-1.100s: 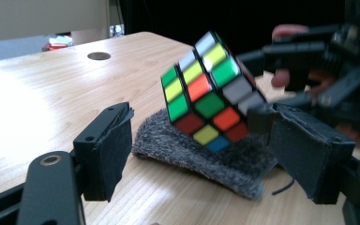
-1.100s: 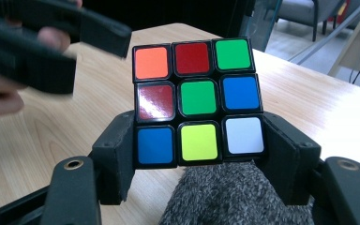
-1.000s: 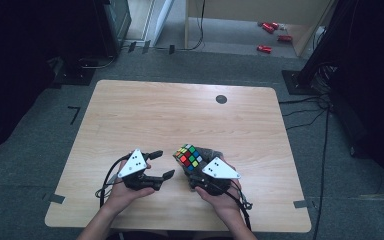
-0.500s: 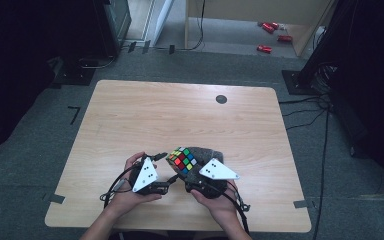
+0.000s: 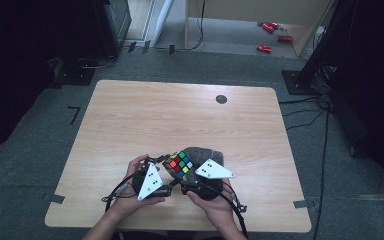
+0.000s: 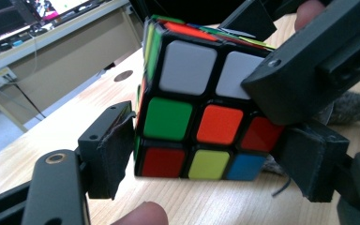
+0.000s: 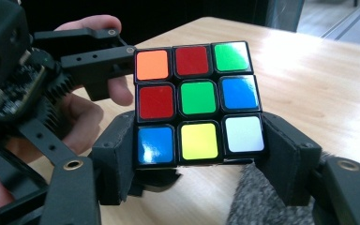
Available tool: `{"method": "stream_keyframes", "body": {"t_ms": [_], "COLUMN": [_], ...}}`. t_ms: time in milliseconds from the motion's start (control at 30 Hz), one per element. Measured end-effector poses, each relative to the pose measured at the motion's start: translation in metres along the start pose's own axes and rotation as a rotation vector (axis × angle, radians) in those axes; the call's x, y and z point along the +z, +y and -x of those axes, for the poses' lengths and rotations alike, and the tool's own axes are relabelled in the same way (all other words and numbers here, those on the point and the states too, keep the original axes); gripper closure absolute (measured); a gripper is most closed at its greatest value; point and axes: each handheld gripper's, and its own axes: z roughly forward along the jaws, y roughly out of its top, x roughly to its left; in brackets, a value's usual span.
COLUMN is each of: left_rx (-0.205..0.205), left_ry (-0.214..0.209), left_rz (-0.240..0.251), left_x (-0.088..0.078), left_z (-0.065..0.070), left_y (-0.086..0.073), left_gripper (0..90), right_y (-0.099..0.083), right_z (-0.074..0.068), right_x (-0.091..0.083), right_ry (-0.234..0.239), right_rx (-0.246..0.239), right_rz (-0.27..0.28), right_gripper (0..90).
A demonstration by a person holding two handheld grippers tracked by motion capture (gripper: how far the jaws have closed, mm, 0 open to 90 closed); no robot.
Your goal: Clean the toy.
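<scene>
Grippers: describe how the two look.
Both the left gripper and the right gripper are black, with two square-padded jaws on pinned linkage bars. Each carries a grey three-cornered plate with small dark dots, and a black cable trails back toward the person.

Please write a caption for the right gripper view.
Right gripper clamps a scrambled cube above the table.

High view: fixed overhead on the person's side, facing forward and down across the whole surface (image 5: 180,115). Left and right gripper views: each rides its tongs, very near, facing the cube (image 6: 201,108) from opposite sides; all three share it.
</scene>
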Motion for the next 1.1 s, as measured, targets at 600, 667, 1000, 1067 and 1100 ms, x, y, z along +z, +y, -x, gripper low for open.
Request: {"method": "stream_keyframes", "body": {"t_ms": [600,667,1000,1067,1100], "left_rx": [-0.249,-0.279,-0.346,-0.345,-0.337], "left_ry": [-0.055,-0.063,-0.121,-0.139,-0.145], "left_rz": [-0.037,-0.039,-0.026,-0.022,-0.02], "left_x": [-0.009,-0.011,-0.014,-0.013,-0.013], "left_z": [-0.032,-0.036,-0.043,-0.042,-0.042], "left_y": [-0.009,-0.011,-0.012,-0.012,-0.012], "left_gripper": [32.8,32.8,33.0,33.1,33.1], "right_y": [0.008,0.005,-0.027,-0.032,-0.034], "right_z": [0.022,0.03,0.058,0.059,0.059], "right_x": [-0.015,-0.016,0.011,0.015,0.017], "right_ry": [-0.003,-0.069,-0.171,-0.179,-0.178], "right_rx": [0.044,0.034,0.067,0.056,0.052], "right_rz": [0.089,0.072,-0.156,-0.194,-0.213], "right_gripper": [30.2,31.8,34.2,34.6,34.7]}}
